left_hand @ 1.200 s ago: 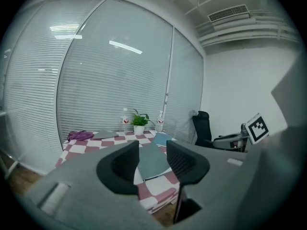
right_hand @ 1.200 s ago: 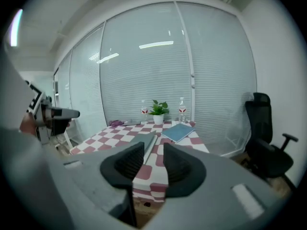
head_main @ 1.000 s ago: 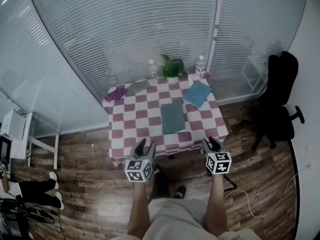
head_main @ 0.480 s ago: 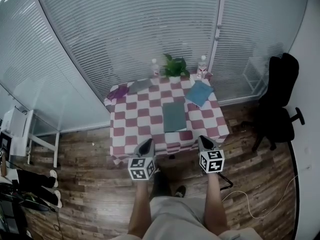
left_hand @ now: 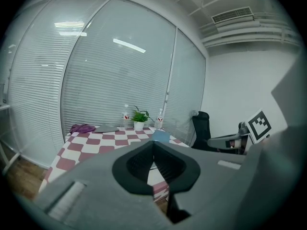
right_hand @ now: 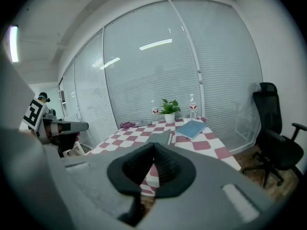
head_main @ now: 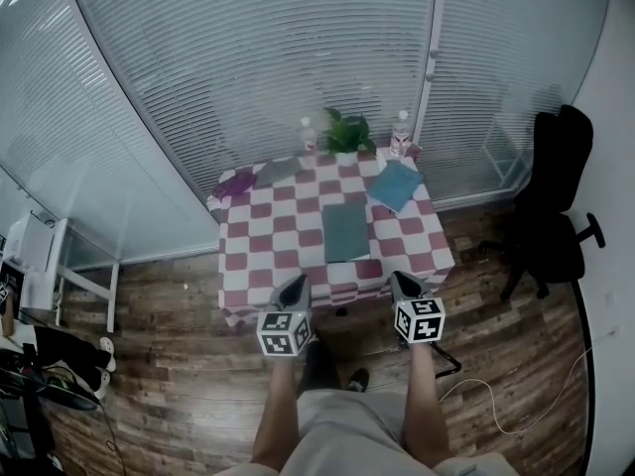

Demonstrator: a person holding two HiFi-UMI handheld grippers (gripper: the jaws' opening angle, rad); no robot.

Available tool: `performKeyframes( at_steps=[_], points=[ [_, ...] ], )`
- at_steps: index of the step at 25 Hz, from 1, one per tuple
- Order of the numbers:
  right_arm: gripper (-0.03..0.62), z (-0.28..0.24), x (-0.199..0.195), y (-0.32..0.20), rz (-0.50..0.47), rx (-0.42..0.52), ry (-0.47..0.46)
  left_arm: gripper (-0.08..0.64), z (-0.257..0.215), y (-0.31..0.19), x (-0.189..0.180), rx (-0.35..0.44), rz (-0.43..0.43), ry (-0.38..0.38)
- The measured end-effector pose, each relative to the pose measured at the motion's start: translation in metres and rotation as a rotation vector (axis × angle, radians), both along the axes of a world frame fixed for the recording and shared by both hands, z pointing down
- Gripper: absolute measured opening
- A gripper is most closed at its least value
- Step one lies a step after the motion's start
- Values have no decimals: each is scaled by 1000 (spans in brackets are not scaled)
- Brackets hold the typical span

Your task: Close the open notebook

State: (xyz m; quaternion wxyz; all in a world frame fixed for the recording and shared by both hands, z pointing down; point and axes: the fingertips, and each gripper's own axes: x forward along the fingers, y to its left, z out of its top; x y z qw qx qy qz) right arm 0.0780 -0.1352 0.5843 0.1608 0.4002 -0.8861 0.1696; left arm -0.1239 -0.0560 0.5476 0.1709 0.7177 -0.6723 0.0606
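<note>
Left hand-held gripper (head_main: 296, 288): jaws just closed together, nothing between them | right hand-held gripper (head_main: 402, 282): likewise just closed, empty | I see the green notebook (head_main: 345, 231) lying flat mid-tabletop (head_main: 260, 238), well apart from both.

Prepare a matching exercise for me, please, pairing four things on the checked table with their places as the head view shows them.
Things:
1. green potted plant
2. purple crumpled cloth
3. blue flat notebook
4. grey-green flat notebook

Places on the red-and-white checked table:
A. near the far right corner
B. around the middle
C. far left corner
D. far edge, near its middle

Pairs: 1-D, 2-C, 3-A, 4-B
</note>
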Motion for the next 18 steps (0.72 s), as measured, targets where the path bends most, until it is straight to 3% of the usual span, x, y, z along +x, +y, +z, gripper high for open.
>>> performKeyframes(
  at_steps=[18],
  points=[
    [2,-3,-14,6,-48,16,44,9,-8,3,-1,10,-3,-20]
  ],
)
